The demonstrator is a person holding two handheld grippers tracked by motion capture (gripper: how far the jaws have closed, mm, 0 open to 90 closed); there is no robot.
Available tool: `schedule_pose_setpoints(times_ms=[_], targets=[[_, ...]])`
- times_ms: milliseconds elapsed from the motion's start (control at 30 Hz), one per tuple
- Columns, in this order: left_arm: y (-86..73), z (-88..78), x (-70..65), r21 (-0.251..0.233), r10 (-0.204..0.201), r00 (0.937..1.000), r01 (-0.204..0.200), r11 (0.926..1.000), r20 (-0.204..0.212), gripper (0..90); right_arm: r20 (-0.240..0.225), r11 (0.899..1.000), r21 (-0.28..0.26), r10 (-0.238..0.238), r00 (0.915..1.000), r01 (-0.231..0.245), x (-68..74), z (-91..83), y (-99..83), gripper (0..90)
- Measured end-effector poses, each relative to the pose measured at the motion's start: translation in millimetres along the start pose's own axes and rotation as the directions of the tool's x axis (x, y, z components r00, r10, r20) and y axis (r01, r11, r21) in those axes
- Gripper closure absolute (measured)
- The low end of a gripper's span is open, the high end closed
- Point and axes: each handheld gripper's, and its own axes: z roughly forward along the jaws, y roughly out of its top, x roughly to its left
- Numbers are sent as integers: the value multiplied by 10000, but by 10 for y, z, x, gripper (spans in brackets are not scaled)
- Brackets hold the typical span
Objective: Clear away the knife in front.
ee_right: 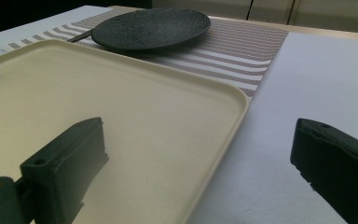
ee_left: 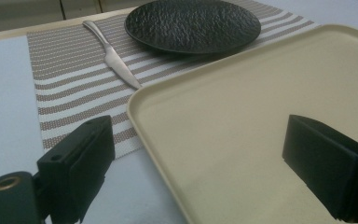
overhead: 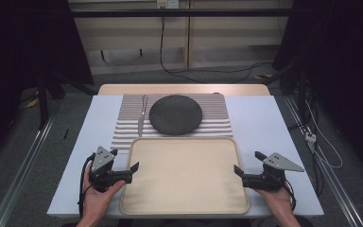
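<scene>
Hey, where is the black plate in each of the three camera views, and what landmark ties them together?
High view: the black plate sits upper centre, on the striped placemat, beyond the beige tray.
Left gripper view: the plate is at top centre, a knife to its left.
Right gripper view: the plate is at top left of centre.
Shared landmark: the beige tray's far rim, lying just in front of the plate in all three.
</scene>
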Motion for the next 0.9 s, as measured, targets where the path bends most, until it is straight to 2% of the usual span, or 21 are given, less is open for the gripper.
schedule_pose_setpoints(times_ms=[167,433,733,800,900], targets=[[10,22,29,99,-165,9999,165,9998,-41,76,-29,10000,47,59,10000,-59,-16,-1,3,36],[66,58,94,184,-276,9994,272,9995,188,62,-60,9999,131,62,10000,-62,-28,-3,3,35],[181,150,205,462,-189,9998,183,9988,117,71,-109,9998,179,53,9999,-51,-19,8,5,36],[213,181,237,713,-137,9995,116,9974,301,86,-93,9998,188,65,9999,-63,-22,4,4,36],[275,237,285,752,-186,9997,173,9970,163,78,-76,9998,166,143,9999,-142,-30,-1,3,36]])
